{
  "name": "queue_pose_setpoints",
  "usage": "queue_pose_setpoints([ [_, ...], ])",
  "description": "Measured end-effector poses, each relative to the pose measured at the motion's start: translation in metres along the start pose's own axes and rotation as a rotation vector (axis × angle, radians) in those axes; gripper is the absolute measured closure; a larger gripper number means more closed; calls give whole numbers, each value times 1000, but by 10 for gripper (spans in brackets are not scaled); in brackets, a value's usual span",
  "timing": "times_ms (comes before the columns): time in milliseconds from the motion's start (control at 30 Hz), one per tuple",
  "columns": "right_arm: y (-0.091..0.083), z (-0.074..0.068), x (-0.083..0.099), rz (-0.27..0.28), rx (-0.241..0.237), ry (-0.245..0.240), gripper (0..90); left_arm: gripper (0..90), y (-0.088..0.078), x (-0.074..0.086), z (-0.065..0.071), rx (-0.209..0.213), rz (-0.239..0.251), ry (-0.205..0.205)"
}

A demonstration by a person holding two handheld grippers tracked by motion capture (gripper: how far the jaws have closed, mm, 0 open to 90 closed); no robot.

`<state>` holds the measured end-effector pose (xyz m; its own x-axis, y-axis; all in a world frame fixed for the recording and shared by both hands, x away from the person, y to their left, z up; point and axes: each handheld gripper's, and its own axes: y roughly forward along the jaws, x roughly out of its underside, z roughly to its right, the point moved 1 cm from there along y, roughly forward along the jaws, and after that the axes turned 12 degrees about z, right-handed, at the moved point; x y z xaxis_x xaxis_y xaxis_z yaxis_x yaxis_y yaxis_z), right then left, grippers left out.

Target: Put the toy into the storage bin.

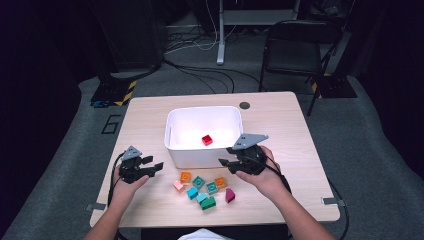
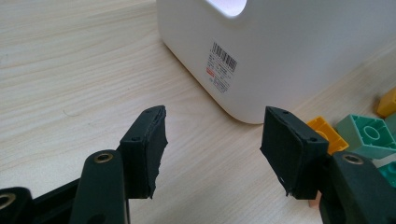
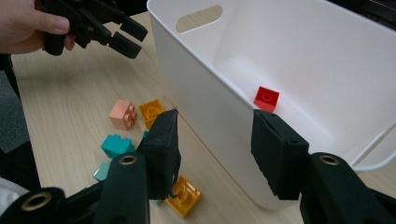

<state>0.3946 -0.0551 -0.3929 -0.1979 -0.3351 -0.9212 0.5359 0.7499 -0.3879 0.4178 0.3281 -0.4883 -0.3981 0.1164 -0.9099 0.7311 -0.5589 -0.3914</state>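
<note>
Blocks: loose cluster (image 1: 204, 189) on the light wood table (image 1: 280, 115), at 6 o'clock of the white bin (image 1: 204, 136); one red block (image 1: 207, 140) lies inside the bin on its floor. High view: left gripper (image 1: 150, 168) at 9 o'clock of the cluster, low over bare table, jaws apart, nothing between them. Right gripper (image 1: 226, 163) sits at the bin's near wall, 12 o'clock of the cluster, jaws apart and empty. Grey carpet around the table, black folding chair (image 1: 295, 45) at 1 o'clock, cables on the floor at 12, yellow-black striped plate (image 1: 120, 93) at 10. Left gripper view: pads (image 2: 148, 144) wide apart over bare wood grain; bin wall with a barcode label (image 2: 221, 73) ahead, orange block (image 2: 323, 133) and green block (image 2: 369, 135) at 3 o'clock. Right gripper view: jaws straddle the bin's near wall without gripping it, red block (image 3: 266, 99) inside beyond; pink block (image 3: 123, 114), orange blocks and teal block (image 3: 115, 145) on the table at 9 o'clock; the left gripper (image 3: 125, 37) at 11.
</note>
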Motion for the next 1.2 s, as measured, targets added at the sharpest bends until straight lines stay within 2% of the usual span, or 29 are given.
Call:
queue_pose_setpoints([
  [33, 0, -3, 11, -9, 3, 6, 510, 398, 0, 0, 0, -2, 3, -4],
  [100, 1, -4, 16, -13, 2, 2, 510, 398, 0, 0, 0, -7, 9, -6],
  [133, 1, -7, 26, -19, 7, 9, 510, 398, 1, 0, 0, -5, 11, -8],
  [200, 2, -8, 32, -18, 2, 12, 510, 398, 1, 0, 0, -5, 2, -7],
  [233, 2, -11, 41, -18, 4, 26, 510, 398, 2, 0, -1, -4, -1, -5],
  [500, 5, -20, 69, -39, 5, 46, 489, 398, 5, 0, -1, -2, 4, -8],
  [1200, 11, -32, 103, -104, -25, 76, 489, 398, 11, -2, -3, 9, -1, -10],
])
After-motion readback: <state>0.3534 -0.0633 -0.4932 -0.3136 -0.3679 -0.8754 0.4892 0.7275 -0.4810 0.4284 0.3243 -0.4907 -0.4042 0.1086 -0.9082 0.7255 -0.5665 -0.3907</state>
